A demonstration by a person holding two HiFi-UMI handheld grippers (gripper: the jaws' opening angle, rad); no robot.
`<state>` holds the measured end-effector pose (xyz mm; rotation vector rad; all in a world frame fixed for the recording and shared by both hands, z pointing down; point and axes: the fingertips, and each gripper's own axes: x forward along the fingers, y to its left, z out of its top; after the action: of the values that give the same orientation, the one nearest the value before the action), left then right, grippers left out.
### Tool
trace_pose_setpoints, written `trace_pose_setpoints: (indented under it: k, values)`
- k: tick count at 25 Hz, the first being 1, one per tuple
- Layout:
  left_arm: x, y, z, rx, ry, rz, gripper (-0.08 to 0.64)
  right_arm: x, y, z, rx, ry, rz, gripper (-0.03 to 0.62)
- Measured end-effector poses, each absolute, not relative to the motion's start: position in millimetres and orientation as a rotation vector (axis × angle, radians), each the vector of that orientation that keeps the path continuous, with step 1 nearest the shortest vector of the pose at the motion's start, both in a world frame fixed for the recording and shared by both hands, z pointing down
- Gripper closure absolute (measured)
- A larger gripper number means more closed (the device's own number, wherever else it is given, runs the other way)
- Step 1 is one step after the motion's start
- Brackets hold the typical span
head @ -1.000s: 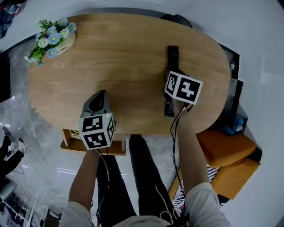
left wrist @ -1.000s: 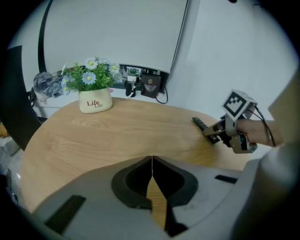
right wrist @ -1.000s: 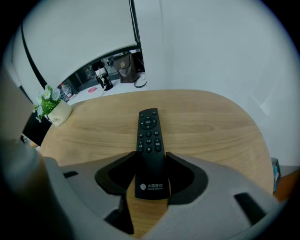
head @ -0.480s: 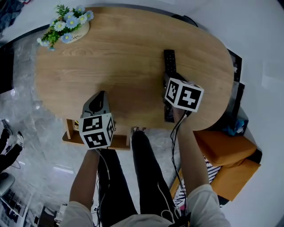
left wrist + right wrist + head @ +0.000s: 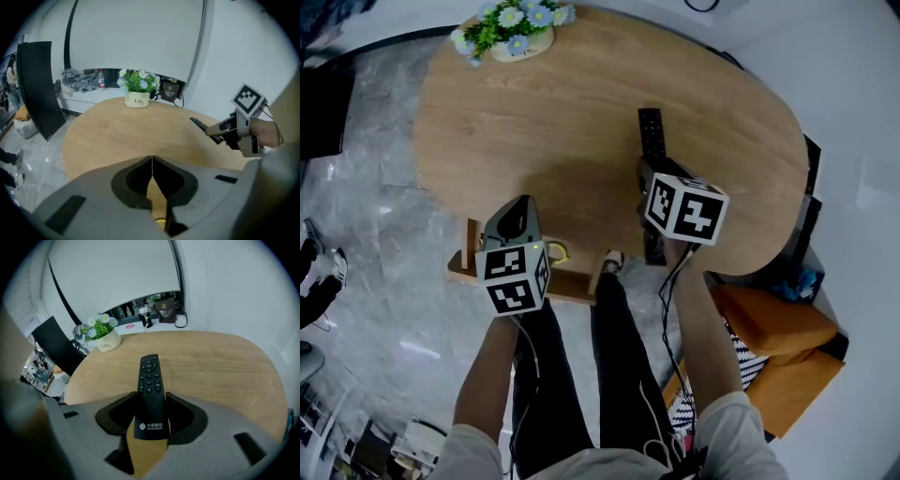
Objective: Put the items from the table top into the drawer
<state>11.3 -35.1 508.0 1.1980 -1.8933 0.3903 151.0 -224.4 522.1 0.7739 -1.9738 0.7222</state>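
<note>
A black remote (image 5: 150, 380) is clamped between the jaws of my right gripper (image 5: 151, 401), its button end sticking out forward over the oval wooden table (image 5: 220, 366). In the head view the remote (image 5: 650, 131) points away from me, with the right gripper (image 5: 649, 178) over the table's right half. From the left gripper view the remote (image 5: 199, 123) juts out of the right gripper (image 5: 225, 132). My left gripper (image 5: 152, 164) is shut and empty; it hangs at the table's near edge (image 5: 514, 204), above a wooden drawer (image 5: 464, 267) that shows below that edge.
A white pot of blue and white flowers (image 5: 516, 23) stands at the table's far edge (image 5: 137, 91). A small yellow thing (image 5: 556, 251) lies in the drawer. My legs are below the table edge. An orange seat (image 5: 769, 319) is at the right, on a grey marble floor.
The head view has shifted, so the table sits higher and further right and more of the drawer shows. Both grippers keep their places over the table; the remote stays in the right gripper.
</note>
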Motion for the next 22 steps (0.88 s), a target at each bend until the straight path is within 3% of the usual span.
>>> trace_pose_setpoints:
  k: [22]
  values:
    - [-59.5,160.2,521.4,0.817,-2.013,0.203,0.549,18.6,-18.0,514.7,0.243,-2.031,0.573,0.405]
